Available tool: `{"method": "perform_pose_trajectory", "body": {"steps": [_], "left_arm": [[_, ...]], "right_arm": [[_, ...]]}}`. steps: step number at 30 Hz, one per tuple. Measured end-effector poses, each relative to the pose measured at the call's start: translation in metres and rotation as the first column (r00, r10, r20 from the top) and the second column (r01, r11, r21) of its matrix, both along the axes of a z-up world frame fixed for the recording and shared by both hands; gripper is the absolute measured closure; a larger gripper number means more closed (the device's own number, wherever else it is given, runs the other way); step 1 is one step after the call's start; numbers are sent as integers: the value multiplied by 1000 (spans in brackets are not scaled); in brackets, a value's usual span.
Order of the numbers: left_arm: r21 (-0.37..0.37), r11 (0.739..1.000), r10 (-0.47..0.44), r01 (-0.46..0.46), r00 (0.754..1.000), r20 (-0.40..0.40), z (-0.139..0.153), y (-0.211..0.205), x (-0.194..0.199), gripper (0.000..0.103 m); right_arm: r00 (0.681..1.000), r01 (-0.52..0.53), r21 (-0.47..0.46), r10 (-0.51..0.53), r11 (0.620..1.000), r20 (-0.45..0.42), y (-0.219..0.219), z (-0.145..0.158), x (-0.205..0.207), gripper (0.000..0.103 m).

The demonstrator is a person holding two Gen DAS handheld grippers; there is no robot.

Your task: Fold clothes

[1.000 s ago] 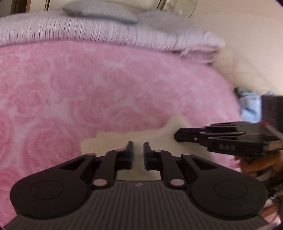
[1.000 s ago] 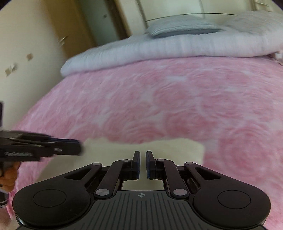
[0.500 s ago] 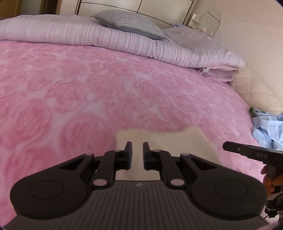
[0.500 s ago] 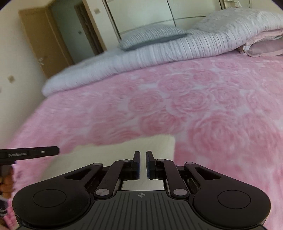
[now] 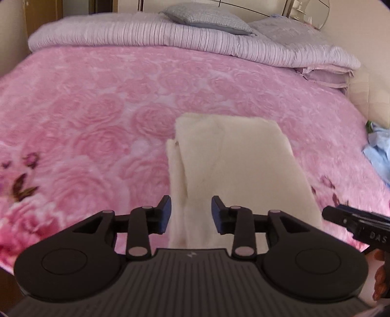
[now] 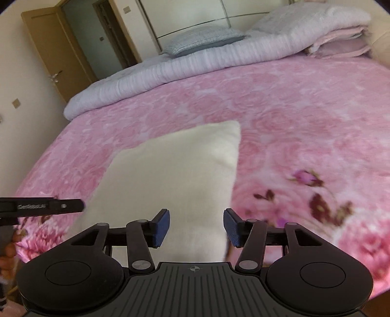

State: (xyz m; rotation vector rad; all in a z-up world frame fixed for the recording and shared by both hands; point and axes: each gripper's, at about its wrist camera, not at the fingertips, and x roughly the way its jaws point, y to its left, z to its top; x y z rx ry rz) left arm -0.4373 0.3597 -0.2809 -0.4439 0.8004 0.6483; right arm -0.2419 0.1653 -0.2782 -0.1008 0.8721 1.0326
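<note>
A cream fleece garment lies folded into a long strip on the pink rose-patterned bed. My left gripper hovers over its near left edge; the jaws are opening, and cloth lies beneath the gap without touching the pads. In the right wrist view the same garment stretches away from my right gripper, whose jaws are also opening over the near right corner, pads clear of it. Each gripper shows at the edge of the other's view, the right gripper and the left gripper.
A rolled lilac quilt and grey pillows line the head of the bed. Light blue clothes lie at the bed's right edge. A wooden door stands open beyond the bed's left side.
Both grippers were shut on the cream garment's near edge and have let go, jaws spreading. Both pulled back and rose, so much more of the folded garment shows.
</note>
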Motion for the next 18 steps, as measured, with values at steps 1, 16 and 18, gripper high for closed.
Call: {"method": "perform_pose_trajectory", "body": {"steps": [1, 16, 18], "left_arm": [[18, 1000, 0, 0, 1000, -2, 4, -11, -4, 68], [133, 990, 41, -35, 998, -40, 29, -116, -52, 64], [140, 990, 35, -28, 998, -51, 29, -127, -54, 64]], "right_arm": [[999, 21, -15, -21, 1000, 24, -5, 3, -6, 50], [981, 19, -70, -4, 997, 196, -64, 22, -74, 49], [981, 16, -64, -3, 998, 194, -72, 22, -78, 49]]}}
